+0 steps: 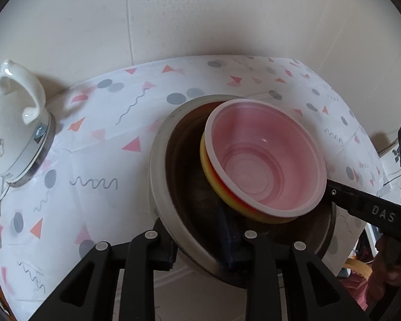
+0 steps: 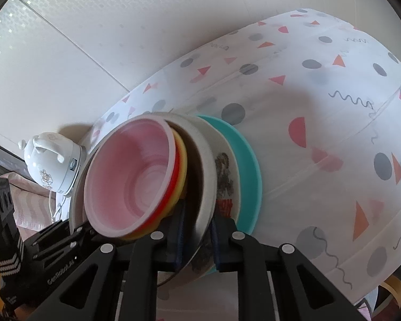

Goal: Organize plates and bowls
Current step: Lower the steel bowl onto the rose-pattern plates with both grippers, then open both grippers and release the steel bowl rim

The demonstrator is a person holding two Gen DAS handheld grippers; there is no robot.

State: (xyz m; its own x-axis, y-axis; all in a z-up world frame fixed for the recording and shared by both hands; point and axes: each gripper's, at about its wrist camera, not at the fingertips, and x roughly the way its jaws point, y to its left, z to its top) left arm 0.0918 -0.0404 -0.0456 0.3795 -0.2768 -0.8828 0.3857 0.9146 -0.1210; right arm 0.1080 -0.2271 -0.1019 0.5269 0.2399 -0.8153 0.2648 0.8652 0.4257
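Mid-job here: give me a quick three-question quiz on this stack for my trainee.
1. True or false: the pink bowl sits inside the metal bowl.
2. Which colour is the plate under the stack? A) teal B) black C) purple
3. Fill in: the right gripper is clamped on the ____ of the metal bowl.

Key: 1 true; 2 A; 3 rim. The left gripper also grips that rim from the opposite side; a white kettle stands beside the stack on the tablecloth.
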